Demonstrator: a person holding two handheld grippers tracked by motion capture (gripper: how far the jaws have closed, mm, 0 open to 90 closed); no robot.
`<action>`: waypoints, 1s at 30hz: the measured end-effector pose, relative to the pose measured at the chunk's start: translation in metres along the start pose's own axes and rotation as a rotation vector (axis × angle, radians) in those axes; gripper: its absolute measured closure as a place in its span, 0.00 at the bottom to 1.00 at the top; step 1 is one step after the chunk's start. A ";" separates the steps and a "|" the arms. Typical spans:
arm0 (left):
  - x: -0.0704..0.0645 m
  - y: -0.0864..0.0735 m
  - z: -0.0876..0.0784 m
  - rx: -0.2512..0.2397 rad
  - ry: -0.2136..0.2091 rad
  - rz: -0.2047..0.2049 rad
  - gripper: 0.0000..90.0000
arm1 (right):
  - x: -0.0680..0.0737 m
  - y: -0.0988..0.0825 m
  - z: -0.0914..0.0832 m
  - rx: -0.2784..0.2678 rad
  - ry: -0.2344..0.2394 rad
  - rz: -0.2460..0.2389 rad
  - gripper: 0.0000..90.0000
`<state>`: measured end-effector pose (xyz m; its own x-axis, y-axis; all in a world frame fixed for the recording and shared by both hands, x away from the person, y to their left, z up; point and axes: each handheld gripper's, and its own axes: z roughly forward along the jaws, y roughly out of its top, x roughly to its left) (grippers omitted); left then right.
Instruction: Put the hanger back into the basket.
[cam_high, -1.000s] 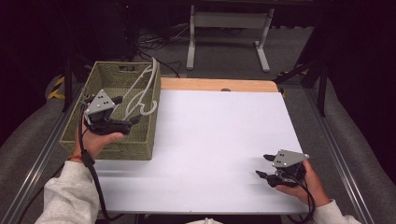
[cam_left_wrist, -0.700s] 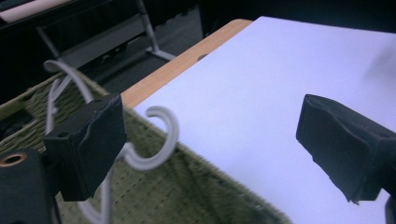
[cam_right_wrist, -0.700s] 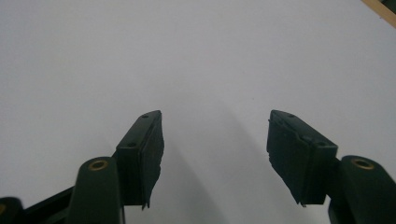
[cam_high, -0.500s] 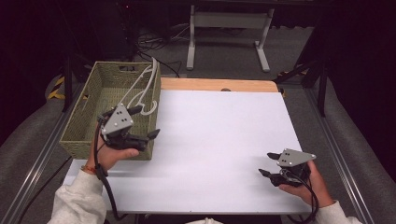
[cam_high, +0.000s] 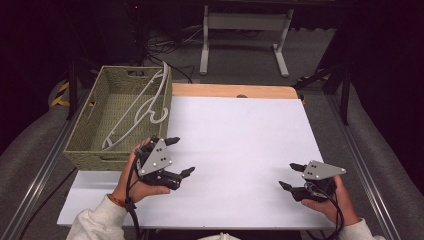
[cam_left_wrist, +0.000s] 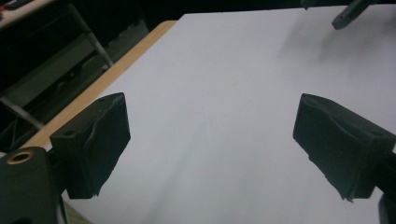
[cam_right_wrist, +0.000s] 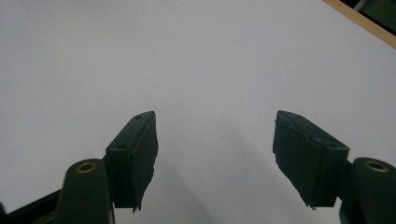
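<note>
The table (cam_high: 240, 150) has a plain white top. A strip of bare light wood (cam_high: 220, 91) runs along its far edge, with a small dark spot near the middle. Grey metal rails flank the table, one on the left (cam_high: 40, 175) and one on the right (cam_high: 360, 165). Beyond the far edge, a white metal stand (cam_high: 240, 20) rests on the grey floor (cam_high: 310, 55) on two splayed feet. Dark cables (cam_high: 170, 47) lie tangled to the left of it. A patch of yellow-and-black tape (cam_high: 62, 95) marks the floor at far left. Dark frame legs (cam_high: 345, 85) stand at the right.
</note>
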<state>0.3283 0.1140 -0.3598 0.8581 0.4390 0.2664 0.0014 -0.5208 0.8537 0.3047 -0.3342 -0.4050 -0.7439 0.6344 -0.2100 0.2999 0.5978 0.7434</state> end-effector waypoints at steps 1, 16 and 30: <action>-0.003 -0.002 0.004 0.018 -0.011 0.007 0.13 | 0.000 -0.001 -0.001 -0.004 -0.003 0.007 0.35; -0.015 -0.038 0.028 0.140 -0.118 -0.023 0.10 | 0.007 -0.013 -0.005 -0.036 -0.038 0.007 0.30; -0.015 -0.079 0.024 0.201 -0.131 -0.134 0.08 | 0.012 -0.021 -0.005 -0.090 -0.041 0.015 0.26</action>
<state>0.3272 0.1309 -0.4423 0.9024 0.4223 0.0863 0.2098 -0.6051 0.7680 0.2867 -0.3414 -0.4199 -0.7141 0.6637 -0.2227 0.2544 0.5424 0.8006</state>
